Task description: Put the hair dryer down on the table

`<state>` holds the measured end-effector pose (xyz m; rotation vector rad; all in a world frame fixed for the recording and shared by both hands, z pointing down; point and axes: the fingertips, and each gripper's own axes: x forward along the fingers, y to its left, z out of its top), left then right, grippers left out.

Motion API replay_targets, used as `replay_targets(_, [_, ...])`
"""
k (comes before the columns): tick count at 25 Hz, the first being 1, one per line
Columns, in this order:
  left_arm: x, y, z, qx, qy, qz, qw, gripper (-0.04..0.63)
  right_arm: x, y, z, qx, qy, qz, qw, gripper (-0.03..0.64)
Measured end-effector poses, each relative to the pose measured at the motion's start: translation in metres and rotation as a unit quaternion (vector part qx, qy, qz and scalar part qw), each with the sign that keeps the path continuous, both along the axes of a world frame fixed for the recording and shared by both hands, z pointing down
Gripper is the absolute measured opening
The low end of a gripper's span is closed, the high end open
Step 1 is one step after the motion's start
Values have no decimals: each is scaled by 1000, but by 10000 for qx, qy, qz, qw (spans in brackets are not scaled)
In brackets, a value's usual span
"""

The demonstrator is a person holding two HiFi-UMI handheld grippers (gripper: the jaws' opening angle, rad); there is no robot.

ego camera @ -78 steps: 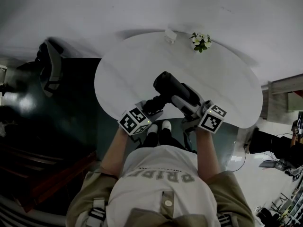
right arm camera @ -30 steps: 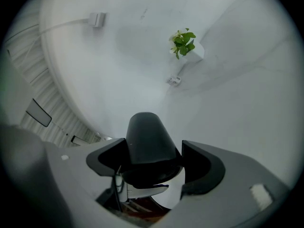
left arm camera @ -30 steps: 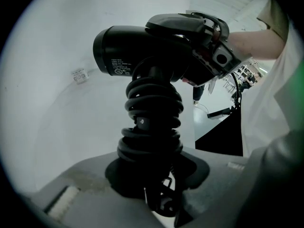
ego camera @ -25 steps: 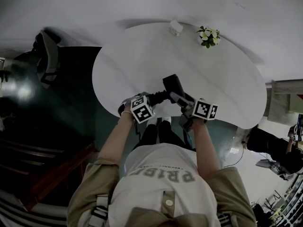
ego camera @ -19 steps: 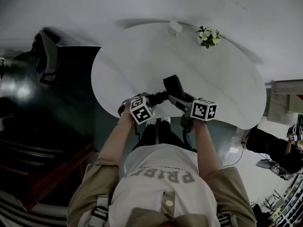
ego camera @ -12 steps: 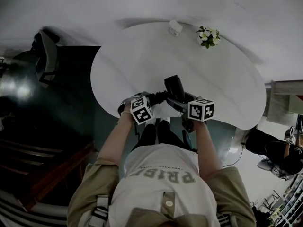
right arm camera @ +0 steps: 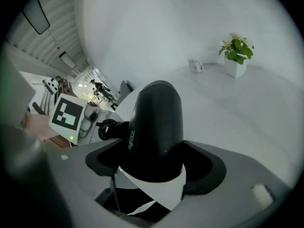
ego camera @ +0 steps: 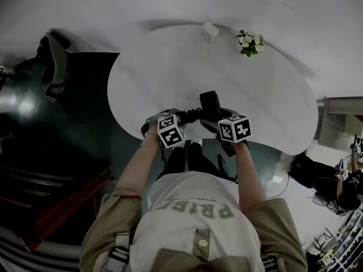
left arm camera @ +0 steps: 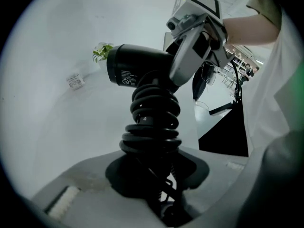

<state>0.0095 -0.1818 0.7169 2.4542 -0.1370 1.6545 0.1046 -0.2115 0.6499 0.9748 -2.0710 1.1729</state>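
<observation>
While my left gripper (ego camera: 182, 119) clenches the hair dryer (ego camera: 209, 102) by its cord-wound handle, my right gripper (ego camera: 215, 117) seems clasped round its barrel.

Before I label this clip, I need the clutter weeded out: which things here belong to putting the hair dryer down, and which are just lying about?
In the job: hair dryer; table; left claw on its cord-wrapped handle; right claw round its barrel.
Lying about: potted plant; small white container.
</observation>
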Motion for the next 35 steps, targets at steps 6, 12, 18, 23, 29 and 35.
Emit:
replay_targets(6, [0, -3, 5, 140, -118, -7, 9998, 136, 1, -1, 5, -62, 183, -86, 9998, 390])
replay_targets(12, [-4, -6, 11, 293, -388, 41, 9988, 137, 0, 1, 11, -271, 475, -166, 9984, 388])
replay_targets(18, [-2, -4, 21, 173, -439, -91, 9988, 138, 1, -2, 17, -402, 734, -354, 9959, 387])
replay_targets(23, [-3, 1, 24, 32, -529, -95, 9986, 138, 1, 1, 22, -621, 630, -305, 9956, 387])
replay_targets(29, [-3, 0, 29, 57, -530, -130, 9985, 145, 0, -3, 23, -521, 414, -89, 9977, 385])
replay_targets(35, [-2, 1, 29, 66, -427, -172, 9989, 158, 0, -8, 22, -436, 214, 65, 9988, 383])
